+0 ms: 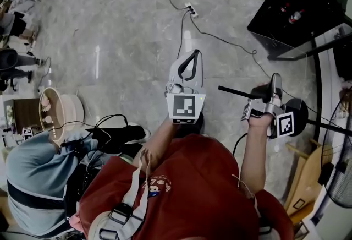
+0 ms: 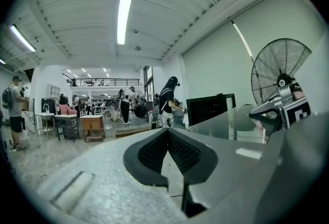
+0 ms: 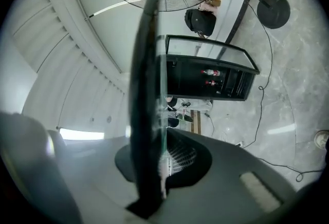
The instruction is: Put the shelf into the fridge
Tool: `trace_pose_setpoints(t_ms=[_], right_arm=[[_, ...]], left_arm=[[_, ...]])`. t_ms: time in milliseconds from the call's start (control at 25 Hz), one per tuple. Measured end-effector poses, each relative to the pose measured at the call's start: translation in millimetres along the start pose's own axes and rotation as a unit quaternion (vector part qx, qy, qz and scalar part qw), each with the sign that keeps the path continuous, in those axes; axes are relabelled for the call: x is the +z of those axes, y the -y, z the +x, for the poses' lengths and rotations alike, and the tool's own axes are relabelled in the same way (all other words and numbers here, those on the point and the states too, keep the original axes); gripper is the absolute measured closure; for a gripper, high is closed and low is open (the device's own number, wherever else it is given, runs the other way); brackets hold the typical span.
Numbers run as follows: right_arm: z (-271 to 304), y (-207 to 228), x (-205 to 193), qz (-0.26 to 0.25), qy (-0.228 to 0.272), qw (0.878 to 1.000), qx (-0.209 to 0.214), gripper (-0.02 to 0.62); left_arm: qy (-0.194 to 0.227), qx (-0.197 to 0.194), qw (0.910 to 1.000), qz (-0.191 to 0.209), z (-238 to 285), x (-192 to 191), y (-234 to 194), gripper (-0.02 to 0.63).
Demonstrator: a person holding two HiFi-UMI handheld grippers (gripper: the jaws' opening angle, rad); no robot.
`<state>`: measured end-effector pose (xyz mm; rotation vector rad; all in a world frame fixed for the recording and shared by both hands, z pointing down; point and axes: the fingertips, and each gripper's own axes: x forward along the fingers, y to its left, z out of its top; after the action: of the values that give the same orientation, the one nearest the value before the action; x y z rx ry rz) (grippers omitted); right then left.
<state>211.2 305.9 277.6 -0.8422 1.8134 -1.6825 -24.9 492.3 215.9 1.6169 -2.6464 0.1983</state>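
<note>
Right tongs (image 3: pixel 163 151) clamp the glass shelf (image 3: pixel 146 63) edge-on, left tongs (image 2: pixel 168 138) closed empty; I fear it twisting loose or clipping the fridge (image 3: pixel 211 76) ahead.

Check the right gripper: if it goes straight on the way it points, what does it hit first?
Most likely the black fridge, which sits nearly dead ahead, past the shelf that the right gripper holds in its tongs. Nothing nearer shows in that line, though depth is hard to judge.
</note>
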Motion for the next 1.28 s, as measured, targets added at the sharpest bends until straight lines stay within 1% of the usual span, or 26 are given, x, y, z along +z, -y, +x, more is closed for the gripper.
trace_pose_setpoints(t_ms=[160,280,440,600,680,720,840,920,1080,1280], right_arm=[[43.9,-6.6,-24.1,-0.004,-0.009,1.000,0.004,0.586],[73.8,-11.5,-41.7,-0.004,-0.017,1.000,0.008,0.586],[109.0,-18.4,-63.1,0.003,-0.027,1.000,0.014,0.586],[131.0,-26.1,-87.2,-0.005,-0.038,0.999,0.023,0.586],[137.8,-27.6,-94.7,0.000,-0.037,0.999,0.025,0.586],[141.9,-27.8,-96.1,0.004,-0.036,0.999,0.025,0.586],[156.9,-25.0,-92.3,0.003,-0.030,0.999,0.018,0.586],[169.6,-19.9,-86.3,-0.001,-0.025,1.000,0.012,0.586],[199.3,-2.8,-71.9,0.017,-0.019,1.000,0.005,0.586],[246.5,11.3,-43.1,-0.011,-0.005,1.000,-0.009,0.586]], left_arm=[[-0.001,0.005,1.0000,-0.004,31.2,-2.3,-33.1,0.600],[-0.007,0.014,0.9998,0.007,50.5,-3.7,-57.9,0.601],[-0.006,0.027,0.9996,0.005,73.1,0.1,-87.5,0.601],[0.004,0.034,0.9994,0.007,84.0,3.8,-115.9,0.600],[-0.006,0.038,0.9991,0.017,88.0,3.8,-125.4,0.600],[-0.004,0.036,0.9992,0.015,92.4,3.7,-126.7,0.600],[0.006,0.031,0.9995,-0.009,112.6,6.3,-125.5,0.601],[0.005,0.025,0.9996,-0.012,129.9,3.8,-122.7,0.601],[0.011,0.005,0.9999,-0.005,168.2,-5.9,-111.0,0.601],[0.007,-0.016,0.9997,0.018,240.4,0.1,-93.3,0.601]])
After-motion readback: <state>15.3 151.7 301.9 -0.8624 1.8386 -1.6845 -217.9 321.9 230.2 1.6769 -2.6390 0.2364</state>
